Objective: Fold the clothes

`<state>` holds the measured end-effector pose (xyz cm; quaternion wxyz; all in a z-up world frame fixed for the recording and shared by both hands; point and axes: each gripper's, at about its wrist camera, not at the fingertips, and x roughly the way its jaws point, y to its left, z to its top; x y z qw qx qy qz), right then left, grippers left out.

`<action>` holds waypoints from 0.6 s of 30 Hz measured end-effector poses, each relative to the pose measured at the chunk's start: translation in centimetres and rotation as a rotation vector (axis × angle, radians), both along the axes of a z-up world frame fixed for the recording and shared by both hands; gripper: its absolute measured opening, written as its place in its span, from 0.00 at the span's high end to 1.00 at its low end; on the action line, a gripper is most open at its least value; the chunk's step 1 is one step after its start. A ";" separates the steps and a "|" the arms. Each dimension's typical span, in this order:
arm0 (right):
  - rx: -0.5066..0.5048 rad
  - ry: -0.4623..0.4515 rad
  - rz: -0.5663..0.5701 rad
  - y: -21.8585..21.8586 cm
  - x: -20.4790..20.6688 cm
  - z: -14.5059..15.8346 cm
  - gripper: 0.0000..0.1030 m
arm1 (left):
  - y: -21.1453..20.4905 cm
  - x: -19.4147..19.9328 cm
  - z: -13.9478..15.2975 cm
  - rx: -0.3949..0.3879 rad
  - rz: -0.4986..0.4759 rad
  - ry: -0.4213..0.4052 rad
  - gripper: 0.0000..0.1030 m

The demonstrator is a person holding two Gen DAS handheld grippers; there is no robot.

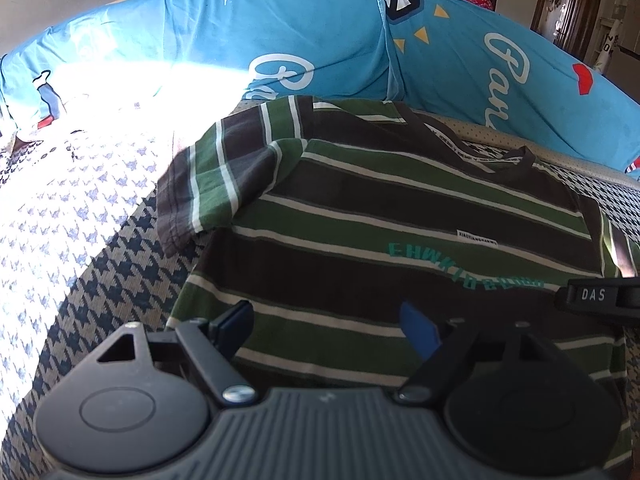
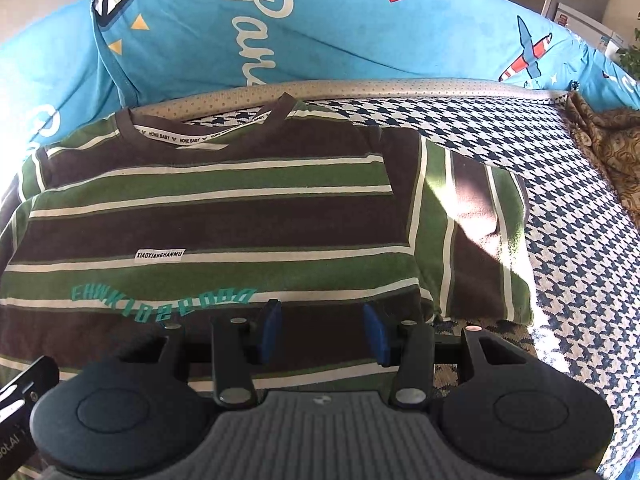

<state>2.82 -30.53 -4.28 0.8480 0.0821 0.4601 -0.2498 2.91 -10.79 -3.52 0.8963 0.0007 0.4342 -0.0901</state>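
A green, brown and white striped T-shirt (image 1: 400, 216) lies flat, front up, on a houndstooth cover, collar toward the back cushions. Its left sleeve (image 1: 200, 176) spreads out to the side in the left wrist view. In the right wrist view the same T-shirt (image 2: 208, 216) shows its other sleeve (image 2: 476, 236) lying at the right. My left gripper (image 1: 328, 324) hovers open over the shirt's lower left hem, nothing between its blue pads. My right gripper (image 2: 322, 330) is open above the lower right part of the shirt, also holding nothing.
Blue printed cushions (image 1: 304, 40) line the back of the houndstooth cover (image 1: 100, 280). Strong sunlight washes out the cover's left part. A brown patterned cloth (image 2: 604, 152) lies at the far right. The right gripper's body (image 1: 600, 298) shows at the left view's right edge.
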 end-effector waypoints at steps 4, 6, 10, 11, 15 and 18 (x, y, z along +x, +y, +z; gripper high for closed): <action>0.000 0.005 0.000 0.0 -0.1 0.0 0.57 | -0.1 0.0 0.0 -0.001 -0.004 0.002 0.23; -0.002 0.006 0.000 0.1 -0.1 0.0 0.57 | -0.1 0.0 0.0 0.000 -0.005 0.003 0.23; -0.003 0.006 -0.002 0.1 -0.2 0.1 0.57 | -0.1 0.0 0.0 0.001 -0.008 0.007 0.23; -0.003 0.007 -0.002 0.1 -0.2 0.1 0.57 | -0.2 0.0 -0.1 0.002 -0.010 0.009 0.23; -0.004 0.010 0.000 0.1 -0.3 0.1 0.57 | -0.4 0.1 -0.3 0.009 -0.020 0.021 0.22; 0.000 0.012 0.002 0.1 -0.5 0.1 0.57 | -0.6 0.0 -0.4 0.012 -0.030 0.025 0.21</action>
